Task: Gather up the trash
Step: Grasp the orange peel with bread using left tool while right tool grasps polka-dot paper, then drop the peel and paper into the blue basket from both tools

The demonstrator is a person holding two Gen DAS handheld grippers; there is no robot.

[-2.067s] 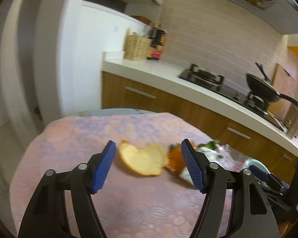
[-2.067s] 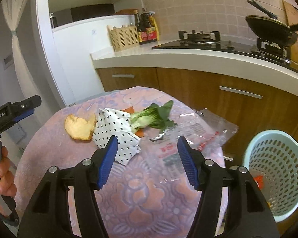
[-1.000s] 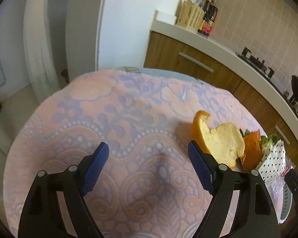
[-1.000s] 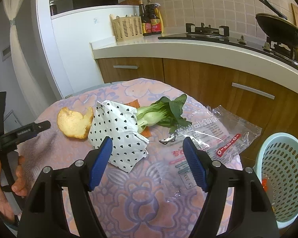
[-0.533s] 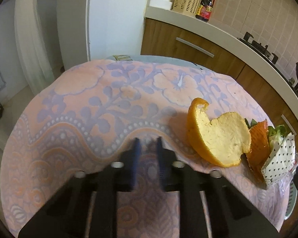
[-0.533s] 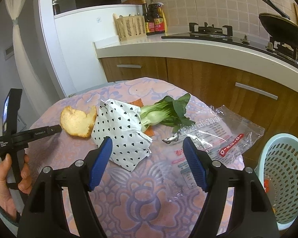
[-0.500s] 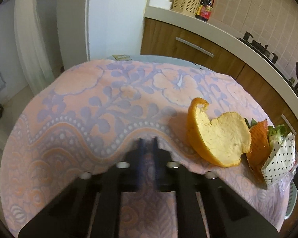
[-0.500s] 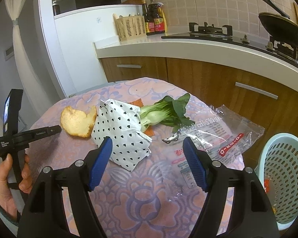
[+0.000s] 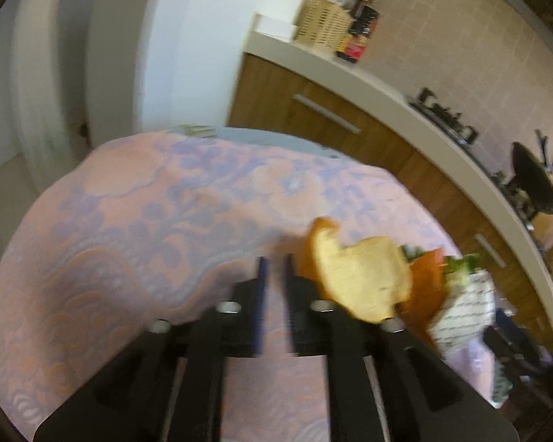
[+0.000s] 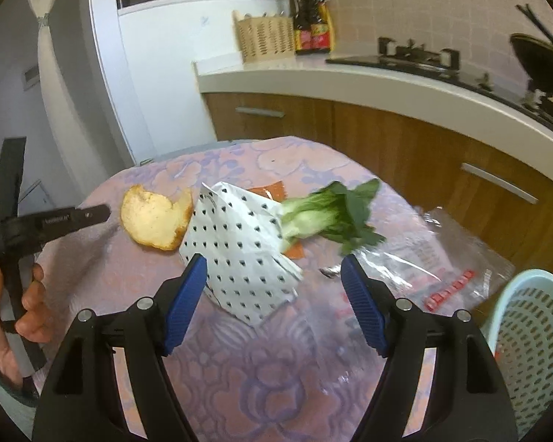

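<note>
A large orange peel [image 10: 155, 217] lies on the pink tablecloth [image 10: 269, 368]; it also shows in the left wrist view [image 9: 361, 276]. Right of it lie a white polka-dot paper bag [image 10: 239, 254], a bok choy [image 10: 331, 213], an orange scrap [image 10: 272, 189] and a clear plastic wrapper [image 10: 442, 272]. My left gripper [image 9: 274, 269] is shut and empty, its tip [image 10: 99, 213] just left of the peel. My right gripper [image 10: 274, 287] is open and empty, above the paper bag.
A light blue mesh bin [image 10: 531, 350] stands off the table's right edge. Behind are wooden cabinets [image 10: 387, 147], a white counter with a wicker basket [image 10: 263, 38], sauce bottles [image 10: 311, 25], a stove [image 10: 416, 57] and a black pan [image 10: 542, 62].
The left gripper closed from wide open to shut on nothing, then came nearer to the peel's left edge. The right gripper stayed open and shifted slightly closer over the bag.
</note>
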